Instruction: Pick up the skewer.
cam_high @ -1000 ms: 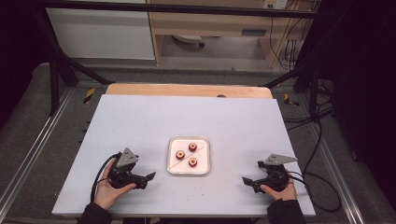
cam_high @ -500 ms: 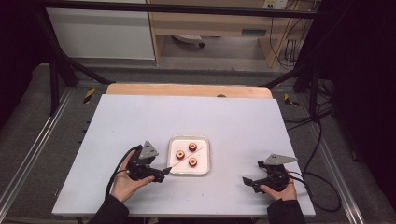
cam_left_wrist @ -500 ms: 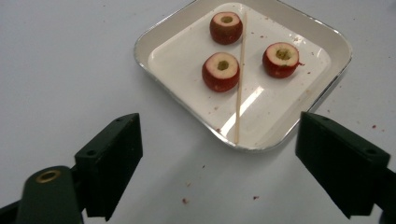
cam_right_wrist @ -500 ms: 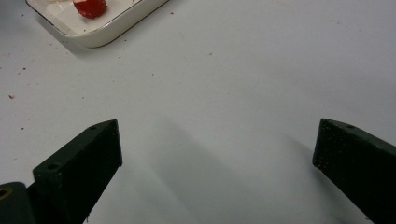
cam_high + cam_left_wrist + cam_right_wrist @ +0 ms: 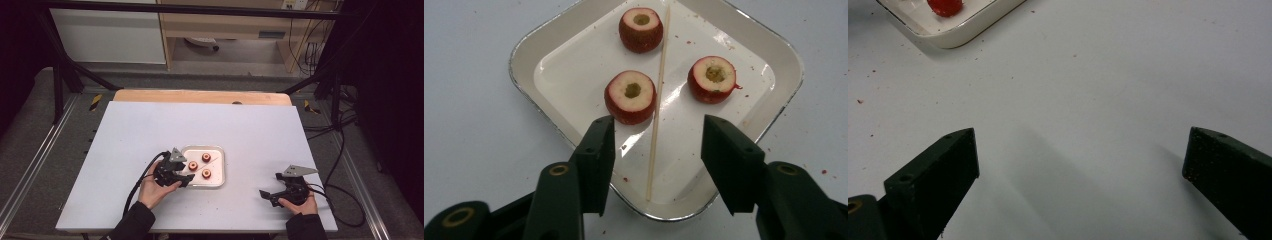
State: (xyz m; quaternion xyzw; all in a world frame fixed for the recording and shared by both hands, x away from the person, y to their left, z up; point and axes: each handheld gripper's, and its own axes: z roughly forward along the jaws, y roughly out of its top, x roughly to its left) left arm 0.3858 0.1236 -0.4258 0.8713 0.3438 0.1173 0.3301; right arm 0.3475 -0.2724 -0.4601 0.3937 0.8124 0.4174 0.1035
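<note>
A white square tray [image 5: 524,55] holds three cored red fruits [image 5: 630,96], each cut open at the top, and a thin wooden skewer [image 5: 658,100] lying between them. My left gripper [image 5: 659,130] hovers over the tray's near corner [image 5: 220,150]. Its jaws have just been closing and stand half apart. The skewer's near end lies between them and neither pad touches it. The closest fruit sits just beyond the left jaw. My right gripper [image 5: 264,194] rests open on the table at the front right, with bare table between its jaws [image 5: 1083,145].
The white table top [image 5: 250,130] is speckled with small red crumbs around the tray. A corner of the tray [image 5: 963,35] with one fruit [image 5: 945,6] shows far off in the right gripper view. Cables trail from both grippers toward the table's front edge.
My left gripper has moved right across the table to the tray's edge, and its jaws have narrowed. The right gripper has stayed in place.
</note>
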